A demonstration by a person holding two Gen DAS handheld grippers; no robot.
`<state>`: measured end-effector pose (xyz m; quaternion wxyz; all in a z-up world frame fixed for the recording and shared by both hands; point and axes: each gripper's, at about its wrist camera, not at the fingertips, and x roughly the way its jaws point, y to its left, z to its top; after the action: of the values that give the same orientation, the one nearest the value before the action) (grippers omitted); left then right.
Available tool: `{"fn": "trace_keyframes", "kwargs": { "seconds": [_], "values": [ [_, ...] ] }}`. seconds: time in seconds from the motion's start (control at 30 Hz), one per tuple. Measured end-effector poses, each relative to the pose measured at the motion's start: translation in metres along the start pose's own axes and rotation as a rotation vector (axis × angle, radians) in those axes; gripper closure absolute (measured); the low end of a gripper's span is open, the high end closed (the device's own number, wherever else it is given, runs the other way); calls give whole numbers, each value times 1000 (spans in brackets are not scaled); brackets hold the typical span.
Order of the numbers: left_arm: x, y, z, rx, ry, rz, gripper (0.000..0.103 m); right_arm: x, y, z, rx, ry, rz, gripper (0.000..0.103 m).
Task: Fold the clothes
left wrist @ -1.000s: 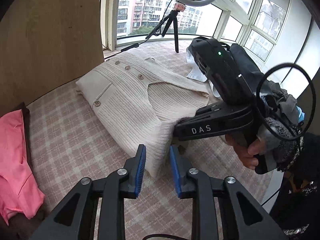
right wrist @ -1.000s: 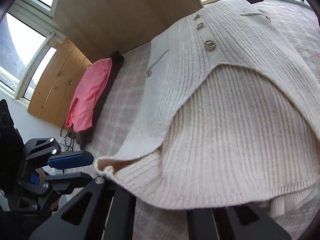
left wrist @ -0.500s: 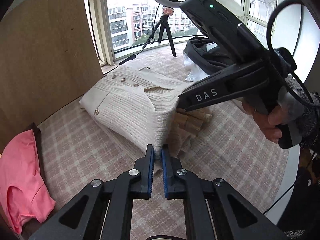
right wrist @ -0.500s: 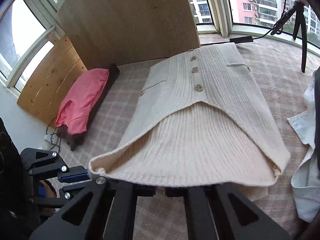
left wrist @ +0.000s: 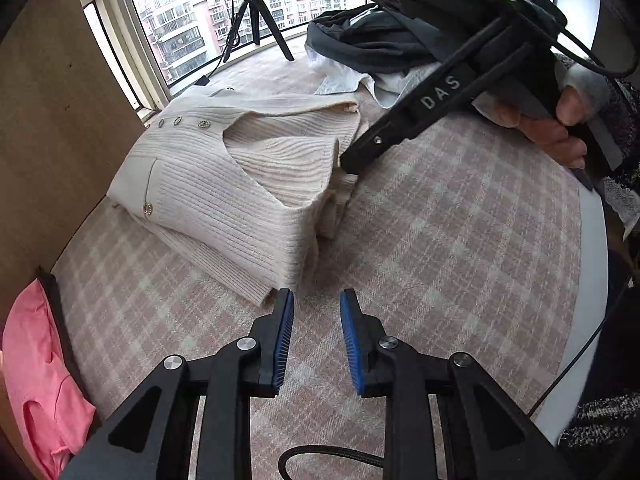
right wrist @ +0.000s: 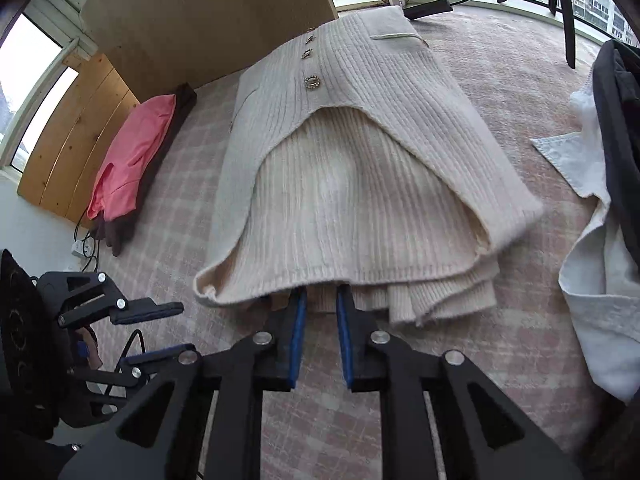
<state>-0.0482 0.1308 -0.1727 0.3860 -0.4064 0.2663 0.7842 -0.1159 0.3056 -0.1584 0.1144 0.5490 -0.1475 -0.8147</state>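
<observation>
A: Nearby, what do the tools hold?

B: Nothing. The left tool gapes narrowly just off the cream cardigan; the right tool, narrowly parted, noses its hem.

A: Progress?

B: One cardigan lies folded mid-bed. Left, one pink garment; far right, one unfolded heap remains.
</observation>
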Motion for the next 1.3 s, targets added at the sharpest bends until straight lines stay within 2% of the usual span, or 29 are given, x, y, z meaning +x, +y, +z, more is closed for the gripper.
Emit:
{"fn": "trace_keyframes", "kwargs": {
  "seconds": [0.1, 0.13, 0.17, 0.23, 0.3, 0.33, 0.43, 0.5, 0.57, 0.67, 0.83, 1.03, 1.13, 1.23, 1.27, 1.3],
  "values": [
    [-7, 6, 8, -8, -36, 6, 79, -22, -11, -8, 37, -41, 13, 88],
    [-1, 6, 13, -12, -45, -15, 79, -27, -17, -8, 51, -59, 4, 88],
    [11, 5, 16, -12, -33, -58, 78, -31, -23, -8, 64, -79, -11, 88],
    [26, -1, 14, 21, 14, -44, 75, -38, -37, -7, 93, -107, -33, 88],
    [40, -6, 13, 56, 63, -23, 79, -43, -54, -6, 116, -106, -35, 88],
    [32, -7, 14, 45, 59, -22, 77, -47, -59, -4, 104, -110, -55, 88],
    [1, -5, 17, -10, 26, -9, 75, -54, -60, 2, 2, -109, -128, 85],
    [-13, -3, 17, -65, 16, -25, 74, -51, -52, 6, -127, -88, -184, 63],
    [-24, -5, 16, -117, 12, -41, 74, -45, -44, 10, -265, -65, -241, 57],
    [-27, -14, 12, -188, 12, -50, 73, -37, -33, 16, -458, -24, -309, 57],
    [-9, -39, 26, -309, 3, -59, 73, -21, -38, 23, -650, 84, -281, 58],
    [21, -47, 50, -445, -11, -45, 73, -13, -35, 34, -779, 105, -211, 58],
    [31, -45, 56, -505, -3, -39, 73, -3, -35, 36, -842, 137, -217, 58],
    [39, -46, 61, -539, -1, -28, 73, 2, -36, 36, -875, 173, -176, 68],
    [42, -46, 62, -546, 2, -23, 73, 2, -37, 37, -882, 187, -161, 75],
    [44, -46, 64, -552, 6, -12, 73, 2, -38, 38, -884, 199, -140, 86]
  ]
}}
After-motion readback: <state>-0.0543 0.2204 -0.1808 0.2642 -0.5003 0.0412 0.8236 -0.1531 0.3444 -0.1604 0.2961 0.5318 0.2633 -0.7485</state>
